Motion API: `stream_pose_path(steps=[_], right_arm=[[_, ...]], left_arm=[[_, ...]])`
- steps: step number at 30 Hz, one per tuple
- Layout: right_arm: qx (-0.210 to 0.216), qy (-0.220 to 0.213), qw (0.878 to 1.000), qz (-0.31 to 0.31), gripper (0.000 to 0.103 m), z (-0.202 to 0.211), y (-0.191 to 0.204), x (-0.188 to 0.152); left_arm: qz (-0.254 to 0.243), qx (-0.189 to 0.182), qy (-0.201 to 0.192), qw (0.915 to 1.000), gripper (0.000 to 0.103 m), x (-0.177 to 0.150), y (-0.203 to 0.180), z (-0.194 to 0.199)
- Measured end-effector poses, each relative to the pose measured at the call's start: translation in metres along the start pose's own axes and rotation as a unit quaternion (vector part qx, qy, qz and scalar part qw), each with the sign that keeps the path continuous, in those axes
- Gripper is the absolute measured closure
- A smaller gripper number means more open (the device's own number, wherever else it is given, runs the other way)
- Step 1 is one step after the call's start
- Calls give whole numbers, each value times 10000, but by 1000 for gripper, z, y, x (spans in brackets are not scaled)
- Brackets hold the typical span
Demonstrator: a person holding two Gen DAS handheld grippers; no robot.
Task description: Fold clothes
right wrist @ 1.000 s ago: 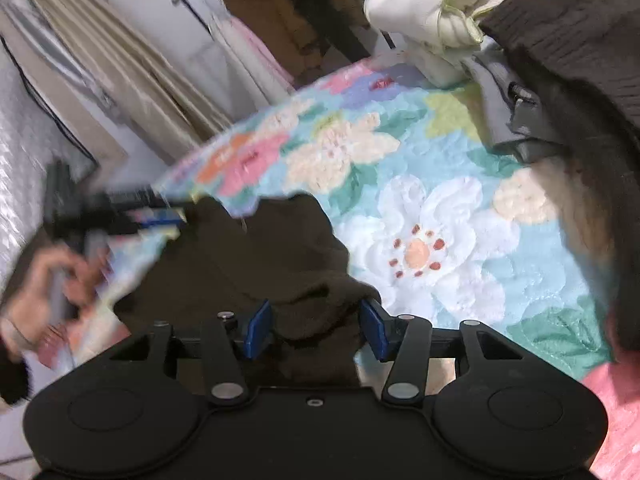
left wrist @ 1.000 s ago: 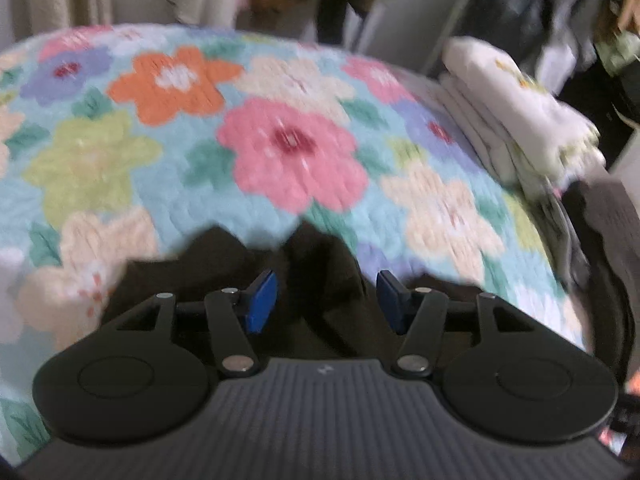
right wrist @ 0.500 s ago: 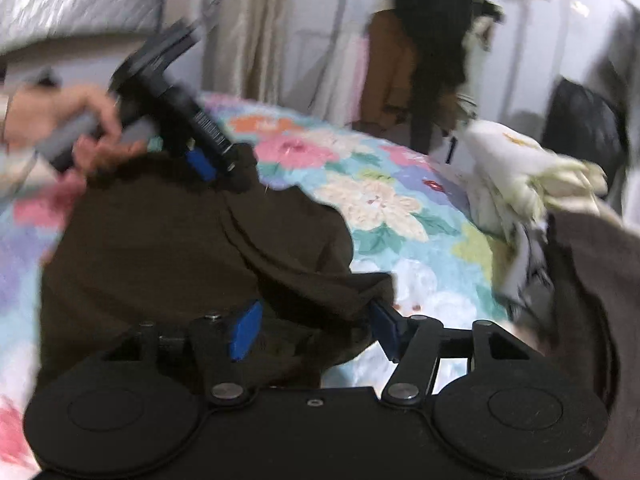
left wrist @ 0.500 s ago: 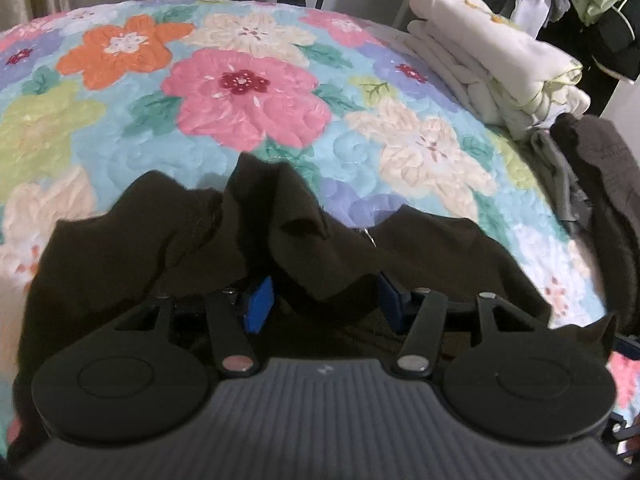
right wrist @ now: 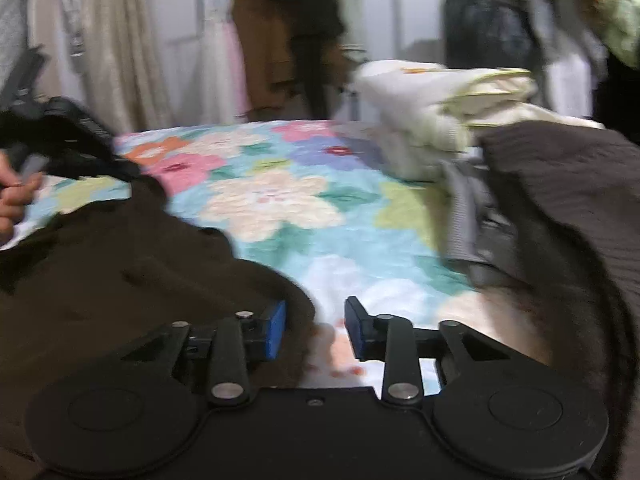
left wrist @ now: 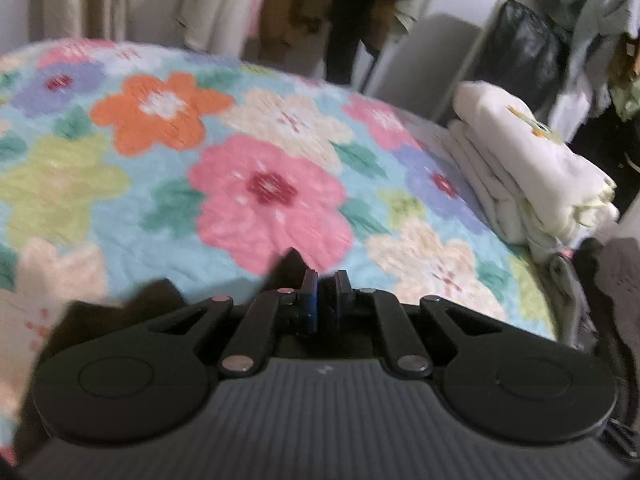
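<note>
A dark brown garment (right wrist: 120, 280) lies crumpled on the floral quilt (right wrist: 320, 216). In the left wrist view only a peak of it (left wrist: 290, 262) and a bit at the lower left (left wrist: 120, 312) show above the gripper body. My left gripper (left wrist: 325, 298) is shut, with a fold of this brown cloth pinched between its blue pads. My right gripper (right wrist: 316, 328) has its jaws closing. The garment's right edge lies just inside its left pad, and quilt shows through the rest of the gap. The right wrist view also catches the left gripper (right wrist: 68, 136), held in a hand (right wrist: 16, 196), at the far left.
Folded white clothes (left wrist: 532, 168) (right wrist: 432, 96) are stacked at the quilt's right edge. A grey garment (right wrist: 464, 216) and a dark brown knit pile (right wrist: 560, 184) lie just in front of that stack. Hanging clothes (left wrist: 304, 8) and a black bag (left wrist: 520, 48) stand behind the bed.
The left jaws have shut on a fold of the brown garment, and less of it now shows ahead. The right jaws have narrowed, and the garment now lies mostly to their left.
</note>
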State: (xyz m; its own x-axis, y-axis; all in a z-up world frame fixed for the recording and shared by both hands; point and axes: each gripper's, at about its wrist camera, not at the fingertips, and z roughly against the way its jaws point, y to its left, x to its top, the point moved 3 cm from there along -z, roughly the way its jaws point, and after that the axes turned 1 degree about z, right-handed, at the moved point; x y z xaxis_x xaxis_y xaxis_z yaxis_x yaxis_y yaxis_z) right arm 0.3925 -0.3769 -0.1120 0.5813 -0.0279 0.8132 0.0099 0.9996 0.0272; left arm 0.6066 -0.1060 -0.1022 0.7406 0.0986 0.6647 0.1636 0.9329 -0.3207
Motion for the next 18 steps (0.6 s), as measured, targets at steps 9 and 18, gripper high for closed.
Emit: stream_pose_path(steps=[9,18], right_arm=[[1616,288,9604,-2250,62,77,-28,-51],[2719,727,9457,-1623,47,97,45,-95]], left_arm=[[278,-340,215,9988,83,-49,51,63],[572,-12,410,9975,67,-115,99,128]])
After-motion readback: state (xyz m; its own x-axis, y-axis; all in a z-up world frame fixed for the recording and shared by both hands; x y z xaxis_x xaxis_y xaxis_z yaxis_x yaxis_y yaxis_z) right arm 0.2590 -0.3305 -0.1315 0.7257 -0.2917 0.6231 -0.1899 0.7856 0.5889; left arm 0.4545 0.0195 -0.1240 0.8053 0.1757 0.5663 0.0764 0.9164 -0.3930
